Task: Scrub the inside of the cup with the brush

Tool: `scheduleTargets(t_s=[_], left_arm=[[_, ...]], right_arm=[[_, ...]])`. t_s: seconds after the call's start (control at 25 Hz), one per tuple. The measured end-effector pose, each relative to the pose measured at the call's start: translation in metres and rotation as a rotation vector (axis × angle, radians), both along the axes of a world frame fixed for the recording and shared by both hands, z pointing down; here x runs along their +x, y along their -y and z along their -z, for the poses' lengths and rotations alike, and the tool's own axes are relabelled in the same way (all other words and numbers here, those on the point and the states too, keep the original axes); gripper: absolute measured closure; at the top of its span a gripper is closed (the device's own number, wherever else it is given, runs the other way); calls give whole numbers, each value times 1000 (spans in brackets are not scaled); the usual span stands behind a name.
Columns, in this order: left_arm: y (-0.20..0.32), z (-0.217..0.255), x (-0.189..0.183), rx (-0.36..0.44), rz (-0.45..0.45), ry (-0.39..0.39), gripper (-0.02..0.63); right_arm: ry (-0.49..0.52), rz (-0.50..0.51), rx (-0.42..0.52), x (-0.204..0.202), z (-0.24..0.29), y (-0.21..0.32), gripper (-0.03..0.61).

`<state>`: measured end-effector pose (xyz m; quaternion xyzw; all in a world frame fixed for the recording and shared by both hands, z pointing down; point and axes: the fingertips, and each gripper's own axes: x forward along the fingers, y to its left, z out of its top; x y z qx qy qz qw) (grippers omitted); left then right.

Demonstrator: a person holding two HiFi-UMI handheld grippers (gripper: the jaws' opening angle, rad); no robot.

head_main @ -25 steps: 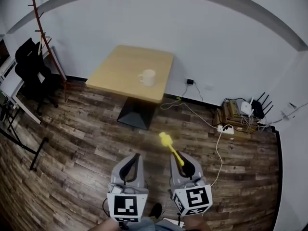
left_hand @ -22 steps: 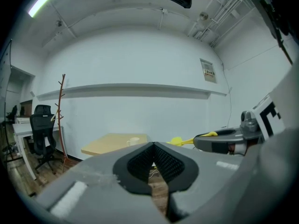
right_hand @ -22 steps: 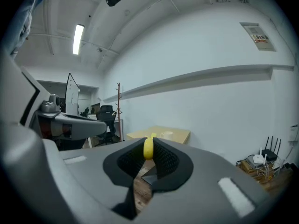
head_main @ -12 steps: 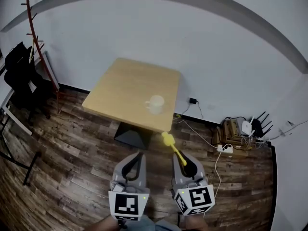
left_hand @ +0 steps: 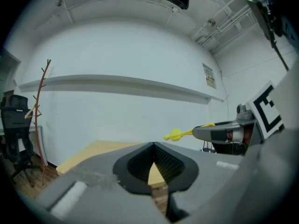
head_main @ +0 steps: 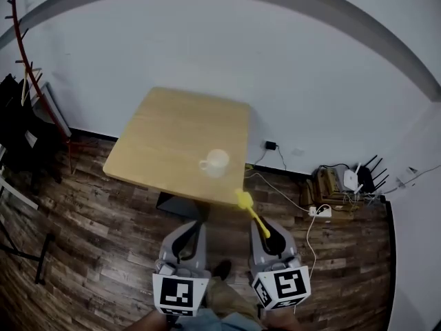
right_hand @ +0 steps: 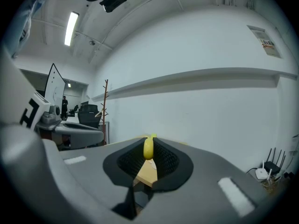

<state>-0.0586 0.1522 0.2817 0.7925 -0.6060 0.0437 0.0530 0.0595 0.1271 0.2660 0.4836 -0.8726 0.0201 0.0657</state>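
Bright even light, fisheye-warped edges, sharp

Cup (head_main: 216,162) on table (head_main: 158,133) — brush (head_main: 251,214) apart.

1. The cup (head_main: 216,161) is a plain white mug. It stands upright on the light wooden table (head_main: 172,136), towards the table's near right side and a little in from the near edge. Its handle points left and its mouth opens upward. Whether anything is inside it cannot be made out.
2. The brush (head_main: 252,214) is bright yellow, a thin straight handle ending in a small knobbly head. I hold it by the handle's near end, clamped between the jaws of my right gripper (head_main: 267,234). It slants away and leftward, head foremost. The head lies by the table's near right corner, near the cup but apart from it.
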Motion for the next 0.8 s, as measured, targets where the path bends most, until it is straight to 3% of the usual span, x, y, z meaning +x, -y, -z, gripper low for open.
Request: scheduleTargets(t_s=[0.12,0.4,0.8], left_arm=[[25,-10,1,-29,5,-33,594],[98,-10,9,-25,-8,-6,594],[196,35,17,62,11,110,594]], right_arm=[[7,-11,-21,3,-11,25,537],[38,36,-43,-1,-24,104,537],[103,190,0,-21,12,191,537]])
